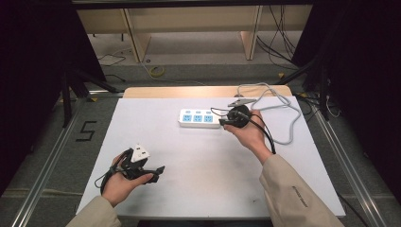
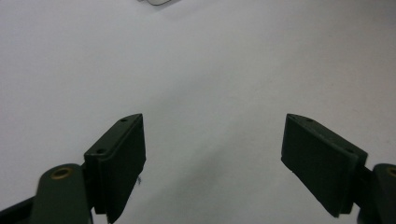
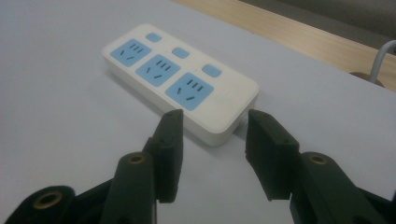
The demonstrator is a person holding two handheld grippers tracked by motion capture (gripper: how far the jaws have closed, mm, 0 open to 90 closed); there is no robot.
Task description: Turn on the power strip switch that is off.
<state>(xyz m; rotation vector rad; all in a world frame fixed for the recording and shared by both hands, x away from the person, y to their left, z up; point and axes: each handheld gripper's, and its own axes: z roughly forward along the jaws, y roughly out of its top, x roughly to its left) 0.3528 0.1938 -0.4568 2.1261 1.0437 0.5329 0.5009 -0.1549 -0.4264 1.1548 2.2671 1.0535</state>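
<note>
The left gripper hovered over bare table, jaws spread wide. The right gripper, jaws parted, straddled the power strip's cable end. Nothing was gripped yet.

White power strip lies upper centre on the white worktop. Right gripper at its right end; left gripper lower left.

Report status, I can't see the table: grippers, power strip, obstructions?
Left gripper open over bare white table. Right gripper open, jaws flanking end of white three-socket power strip. Nothing between.
</note>
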